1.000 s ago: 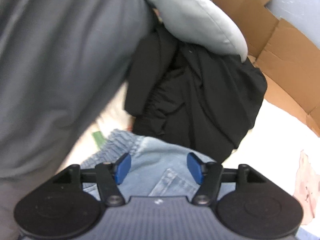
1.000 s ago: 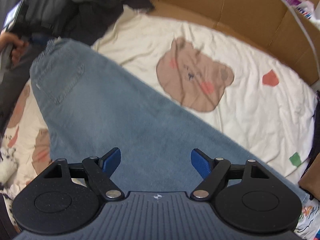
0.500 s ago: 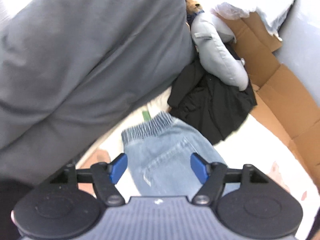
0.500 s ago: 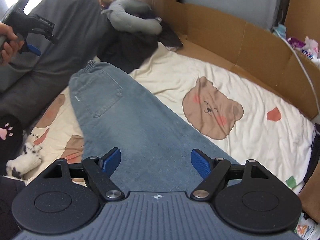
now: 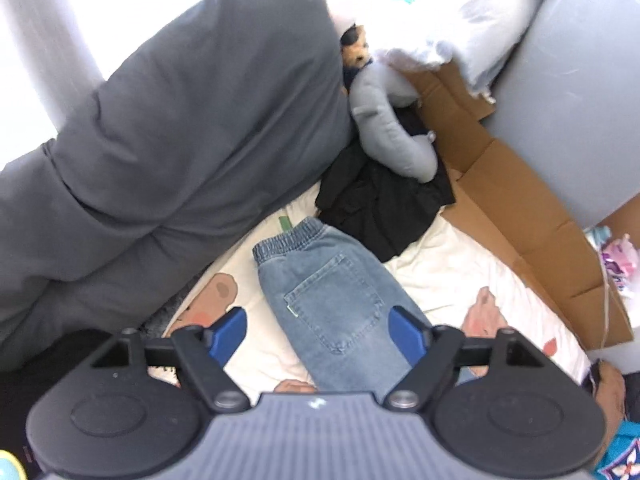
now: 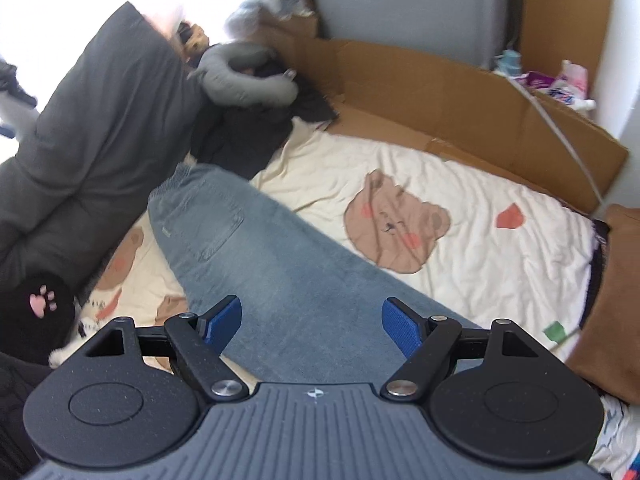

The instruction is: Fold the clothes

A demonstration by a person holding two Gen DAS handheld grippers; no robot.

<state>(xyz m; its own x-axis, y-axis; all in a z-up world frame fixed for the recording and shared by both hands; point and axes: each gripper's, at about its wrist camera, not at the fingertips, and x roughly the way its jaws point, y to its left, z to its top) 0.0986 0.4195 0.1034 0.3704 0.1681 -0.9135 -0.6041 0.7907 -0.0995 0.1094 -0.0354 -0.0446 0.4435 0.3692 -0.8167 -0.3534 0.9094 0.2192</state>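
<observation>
While both grippers are held above the bed, counts are logged:
Jeans: one pair of jeans (image 5: pixel 332 296) is laid flat on the cream bear-print sheet (image 6: pixel 460 184), waistband toward the grey duvet (image 5: pixel 180 128), one back pocket up.
Left gripper (image 5: pixel 318 332): jaws have just been opening, are spread wide, nothing is pinched; jeans are seen below, apart.
Right gripper (image 6: pixel 312 322): jaws are spread wide, nothing is held; denim leg is seen underneath.
Other clothes: one black garment pile (image 5: pixel 380 208) is touching the waistband.
Pillows: one grey neck pillow (image 5: pixel 396 136) is lying on the black pile.
Cardboard (image 6: pixel 460 96): is set along the far edge.
</observation>
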